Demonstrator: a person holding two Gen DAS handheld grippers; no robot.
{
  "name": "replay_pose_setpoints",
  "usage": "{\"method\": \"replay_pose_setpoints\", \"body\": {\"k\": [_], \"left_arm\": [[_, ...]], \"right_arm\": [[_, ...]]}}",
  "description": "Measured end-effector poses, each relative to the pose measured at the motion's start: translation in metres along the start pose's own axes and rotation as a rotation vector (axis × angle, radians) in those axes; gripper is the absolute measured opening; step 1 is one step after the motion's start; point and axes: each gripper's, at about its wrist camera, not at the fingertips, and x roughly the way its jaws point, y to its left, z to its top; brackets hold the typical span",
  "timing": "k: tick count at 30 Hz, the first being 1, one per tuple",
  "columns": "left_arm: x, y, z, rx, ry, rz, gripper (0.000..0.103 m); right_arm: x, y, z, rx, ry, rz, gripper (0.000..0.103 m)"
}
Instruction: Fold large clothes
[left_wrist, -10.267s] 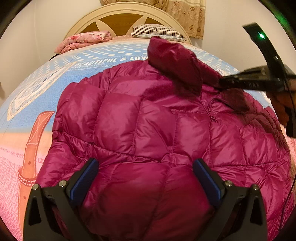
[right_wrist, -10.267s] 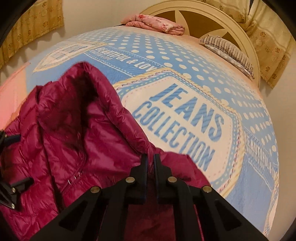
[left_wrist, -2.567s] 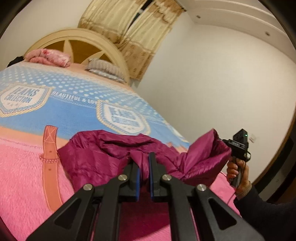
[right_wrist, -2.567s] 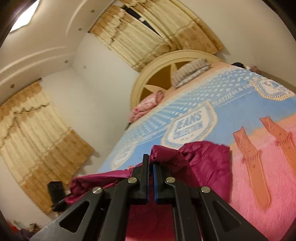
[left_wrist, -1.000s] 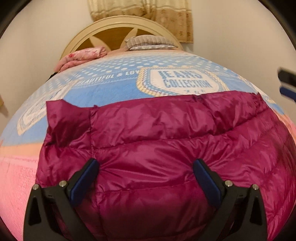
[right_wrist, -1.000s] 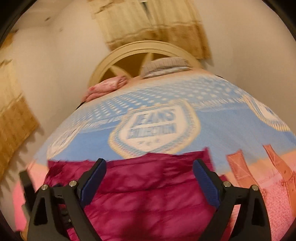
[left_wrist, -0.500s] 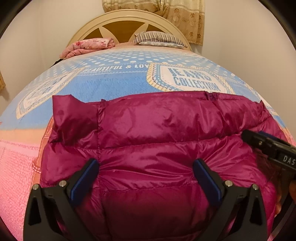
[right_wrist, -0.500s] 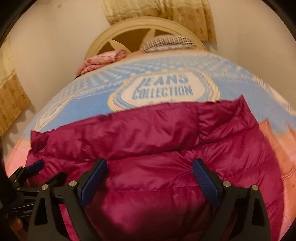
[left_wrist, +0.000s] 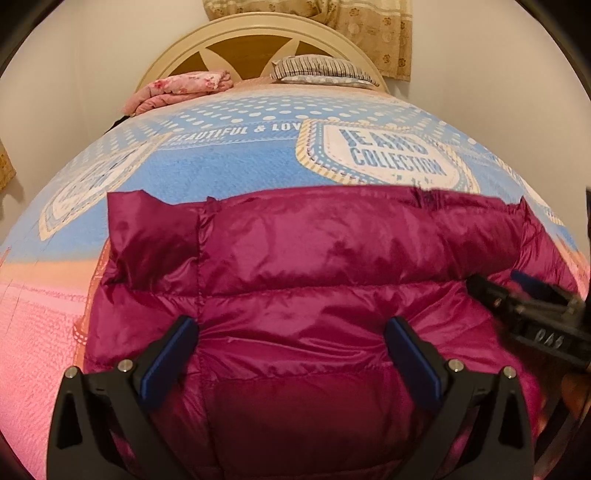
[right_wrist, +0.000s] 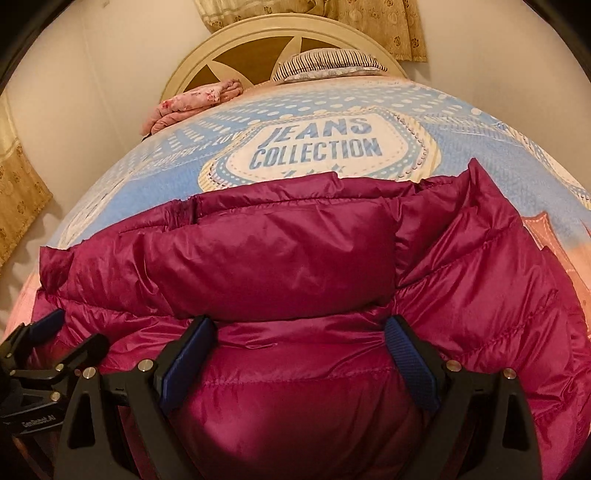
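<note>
A magenta quilted puffer jacket (left_wrist: 314, 266) lies folded into a broad block on the bed, its far edge running straight across. The same jacket (right_wrist: 295, 258) fills the right wrist view, with a flap raised at its right side. My left gripper (left_wrist: 290, 354) hovers open over the jacket's near part, nothing between its blue pads. My right gripper (right_wrist: 299, 354) is open too, above the near part of the jacket. The right gripper (left_wrist: 528, 306) shows at the right edge of the left wrist view, and the left gripper (right_wrist: 48, 354) at the lower left of the right wrist view.
The bed has a blue and pink blanket (left_wrist: 236, 162) printed "JEANS COLLECTION". At the head lie a folded pink floral quilt (left_wrist: 177, 90) and a striped pillow (left_wrist: 321, 68) against a cream arched headboard (left_wrist: 258, 40). Beige curtains (right_wrist: 22, 192) hang left.
Both grippers, shut on the jacket 2.6 s ago, now stand open over it. Over the last second the right gripper has come down close above the jacket beside the left.
</note>
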Motion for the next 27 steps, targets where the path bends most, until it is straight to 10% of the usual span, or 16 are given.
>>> {"method": "replay_pose_setpoints", "body": {"k": [27], "left_arm": [[0.034,0.001,0.011,-0.025,0.013,0.055,0.103]], "right_arm": [[0.008,0.007,0.0,-0.037,0.022,-0.057,0.096]]}}
